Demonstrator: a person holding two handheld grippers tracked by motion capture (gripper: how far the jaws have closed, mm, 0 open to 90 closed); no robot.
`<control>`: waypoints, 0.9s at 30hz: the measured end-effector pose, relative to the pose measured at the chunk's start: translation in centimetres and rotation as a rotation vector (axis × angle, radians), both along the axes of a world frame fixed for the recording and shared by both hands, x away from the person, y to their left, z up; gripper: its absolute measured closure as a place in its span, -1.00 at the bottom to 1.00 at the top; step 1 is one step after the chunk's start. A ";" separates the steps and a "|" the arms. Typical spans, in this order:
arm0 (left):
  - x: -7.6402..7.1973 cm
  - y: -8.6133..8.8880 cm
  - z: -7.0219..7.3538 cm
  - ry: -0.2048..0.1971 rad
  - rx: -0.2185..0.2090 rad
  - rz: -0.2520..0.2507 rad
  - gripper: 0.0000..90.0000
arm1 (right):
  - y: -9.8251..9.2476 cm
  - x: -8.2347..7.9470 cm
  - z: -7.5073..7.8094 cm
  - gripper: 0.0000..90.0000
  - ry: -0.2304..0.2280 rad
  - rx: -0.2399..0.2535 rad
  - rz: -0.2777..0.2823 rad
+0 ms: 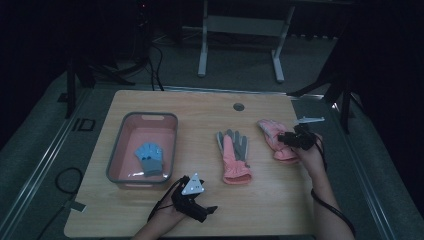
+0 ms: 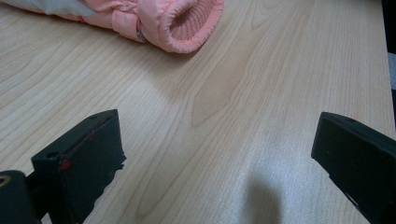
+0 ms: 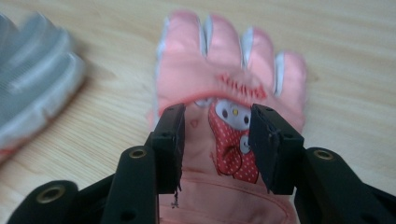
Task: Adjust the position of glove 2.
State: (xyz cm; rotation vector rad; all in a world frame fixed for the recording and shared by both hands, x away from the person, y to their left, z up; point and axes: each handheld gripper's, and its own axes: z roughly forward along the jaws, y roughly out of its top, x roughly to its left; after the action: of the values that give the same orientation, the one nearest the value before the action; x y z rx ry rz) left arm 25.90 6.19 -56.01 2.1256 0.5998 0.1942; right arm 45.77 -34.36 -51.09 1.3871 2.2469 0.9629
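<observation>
Hovering over the pink glove (image 3: 233, 93) at right-centre of the surface (image 1: 270, 210), the right gripper (image 3: 217, 140) is holding its jaws part open w/ nothing pinched yet, left gripper (image 2: 215, 158) idling wide open; glove's prob soft, light, so grab mid-back fabric.

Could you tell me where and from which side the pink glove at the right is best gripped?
Probably from above, across the back of the pink glove near its red dotted patch. It lies flat with fingers spread, and the right claw stands open over that padded middle.
</observation>
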 end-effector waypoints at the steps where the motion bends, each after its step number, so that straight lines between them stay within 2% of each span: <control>1: 0.0 0.0 0.0 -0.001 0.000 0.000 -0.95 | 0.0 0.2 -0.4 0.26 0.015 -0.003 -0.004; 3: 0.0 0.0 0.0 0.001 0.000 -0.001 -0.95 | -0.1 0.5 -1.0 0.30 0.033 0.000 -0.028; 6: 0.0 0.0 0.0 0.002 0.000 -0.002 -0.95 | -0.1 0.7 -1.5 0.38 0.043 0.011 -0.028; 8: 0.0 0.0 0.0 0.000 0.004 -0.004 -0.95 | -0.2 0.8 -1.8 0.54 0.051 0.037 -0.029; 11: 0.0 0.0 0.0 0.000 0.003 -0.004 -0.95 | -0.2 0.4 -1.9 0.86 0.033 0.047 -0.046; 14: 0.0 0.0 -0.1 0.003 0.002 -0.004 -0.95 | -0.3 -0.4 -1.6 0.98 0.011 0.090 -0.098; 17: 0.1 0.0 0.0 0.004 0.001 -0.005 -0.95 | 0.3 -1.4 -0.7 0.99 -0.011 0.072 -0.136; 20: 0.0 0.0 0.0 0.002 0.003 -0.005 -0.95 | 0.8 -2.6 0.9 0.99 -0.030 0.065 -0.168; 21: 0.0 0.0 0.0 0.002 0.003 -0.005 -0.95 | 0.8 -2.6 0.9 0.99 -0.030 0.065 -0.168; 22: 0.0 0.0 0.0 0.001 0.002 -0.003 -0.95 | 1.0 -2.9 1.4 0.99 -0.037 0.061 -0.176; 23: 0.0 0.0 0.0 0.003 0.002 -0.003 -0.95 | 1.5 -3.8 2.7 0.99 -0.049 0.047 -0.198; 25: 0.1 0.0 -0.1 0.004 0.003 -0.003 -0.95 | 2.0 -4.6 3.6 0.99 -0.065 0.021 -0.225; 27: 0.0 0.0 -0.1 0.004 0.003 -0.005 -0.95 | 2.2 -5.4 4.2 0.99 -0.069 0.030 -0.250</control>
State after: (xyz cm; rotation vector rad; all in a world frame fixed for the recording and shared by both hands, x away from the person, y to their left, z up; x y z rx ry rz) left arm 25.93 6.14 -56.07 2.1309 0.5965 0.1877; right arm 40.37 -32.16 -46.86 1.5773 1.9588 0.9462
